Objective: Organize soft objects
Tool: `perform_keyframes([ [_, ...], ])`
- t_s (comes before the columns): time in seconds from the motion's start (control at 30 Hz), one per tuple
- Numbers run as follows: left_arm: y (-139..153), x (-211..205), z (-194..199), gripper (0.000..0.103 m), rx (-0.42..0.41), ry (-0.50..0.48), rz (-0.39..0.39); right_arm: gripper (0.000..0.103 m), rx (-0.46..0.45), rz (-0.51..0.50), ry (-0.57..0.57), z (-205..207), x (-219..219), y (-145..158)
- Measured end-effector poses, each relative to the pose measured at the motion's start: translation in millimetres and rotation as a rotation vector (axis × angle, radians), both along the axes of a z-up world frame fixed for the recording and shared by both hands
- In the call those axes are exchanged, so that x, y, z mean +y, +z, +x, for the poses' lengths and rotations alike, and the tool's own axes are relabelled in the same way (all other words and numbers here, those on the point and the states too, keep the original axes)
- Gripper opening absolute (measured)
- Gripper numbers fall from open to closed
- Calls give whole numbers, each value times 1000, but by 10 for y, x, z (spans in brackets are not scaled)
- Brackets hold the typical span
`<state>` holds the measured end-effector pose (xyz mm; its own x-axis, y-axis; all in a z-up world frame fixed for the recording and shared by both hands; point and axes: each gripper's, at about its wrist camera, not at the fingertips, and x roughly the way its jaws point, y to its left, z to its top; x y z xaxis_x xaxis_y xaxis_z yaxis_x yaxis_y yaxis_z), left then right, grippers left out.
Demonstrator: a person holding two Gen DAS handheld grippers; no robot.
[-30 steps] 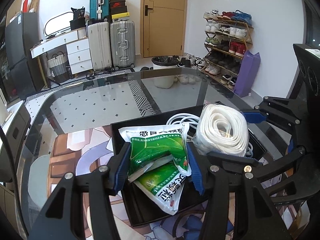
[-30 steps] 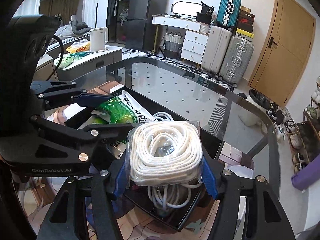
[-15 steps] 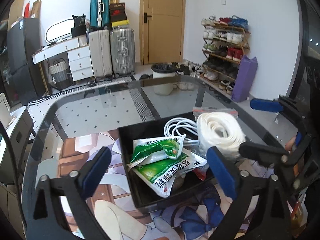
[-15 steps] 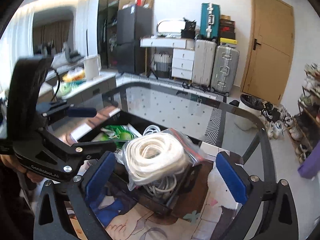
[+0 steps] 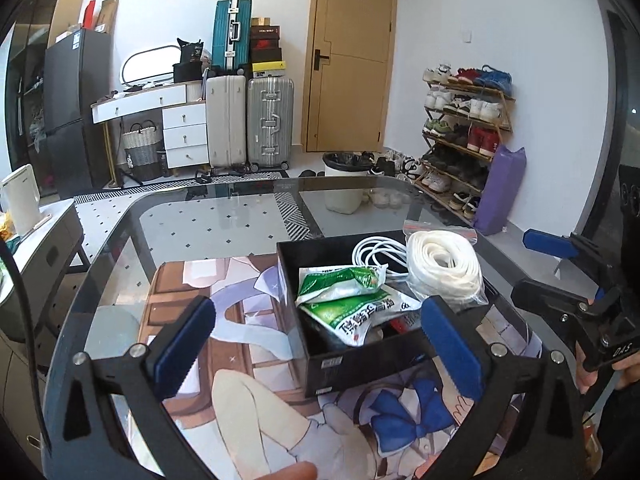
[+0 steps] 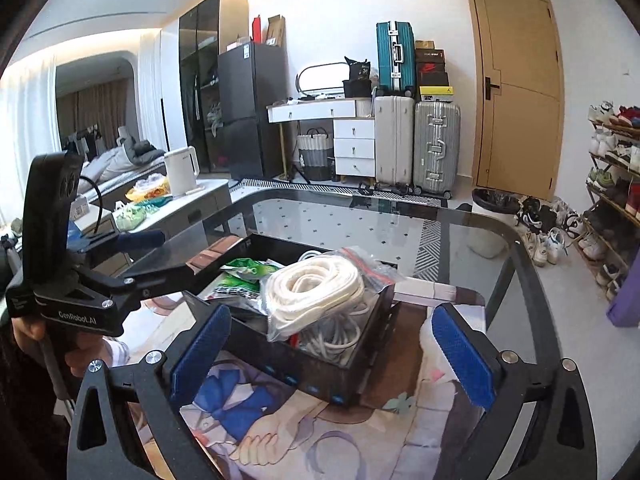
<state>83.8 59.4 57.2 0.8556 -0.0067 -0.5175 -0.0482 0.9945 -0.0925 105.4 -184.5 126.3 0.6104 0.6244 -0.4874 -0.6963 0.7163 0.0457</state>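
A black box (image 5: pixel 348 368) stands on the printed mat on the glass table. In it lie two green packets (image 5: pixel 344 292), a loose white cable (image 5: pixel 376 248) and a bagged coil of white rope (image 5: pixel 442 268). My left gripper (image 5: pixel 320 344) is open and empty, held back above the box's near side. My right gripper (image 6: pixel 332 352) is open and empty, just short of the box (image 6: pixel 320 376). The bagged rope (image 6: pixel 316 292) rests on top of the cable, and the green packets (image 6: pixel 244 272) lie behind it. Each gripper shows in the other's view.
The printed mat (image 5: pixel 240 380) covers the near part of the glass table (image 5: pixel 208 220). A white slip (image 6: pixel 424 292) lies beside the box. Suitcases (image 5: pixel 248 120), a drawer unit, a shoe rack (image 5: pixel 464 132) and a bin stand beyond the table.
Both grippers opened, letting go of the green packets and the bagged rope into the box. Both have since pulled back and up from the box.
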Motion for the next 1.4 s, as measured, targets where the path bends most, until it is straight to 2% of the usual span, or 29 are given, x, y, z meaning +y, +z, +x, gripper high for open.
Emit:
perform_keyframes([
  [0.27,-151,85,-69,103,-16,31,-26,102,-1,30,-18,-89,-38,-93],
  [0.47,-220,85,-83,103,-27,44,-10,102,16,58,-25,-70,-93,-116],
  [0.6,-247,59,-107,103,-41,55,17,102,1,68,-23,-106,-111,-108],
  [0.77,-286,82,-111,103,-42,65,16,102,-11,66,-25,-120,-112,-119],
  [0.97,-287,136,-139,103,-50,80,-1,102,-1,80,-35,-119,-128,-161],
  [1.4,-273,92,-154,103,-60,78,22,102,-8,62,-19,-141,-45,-270],
])
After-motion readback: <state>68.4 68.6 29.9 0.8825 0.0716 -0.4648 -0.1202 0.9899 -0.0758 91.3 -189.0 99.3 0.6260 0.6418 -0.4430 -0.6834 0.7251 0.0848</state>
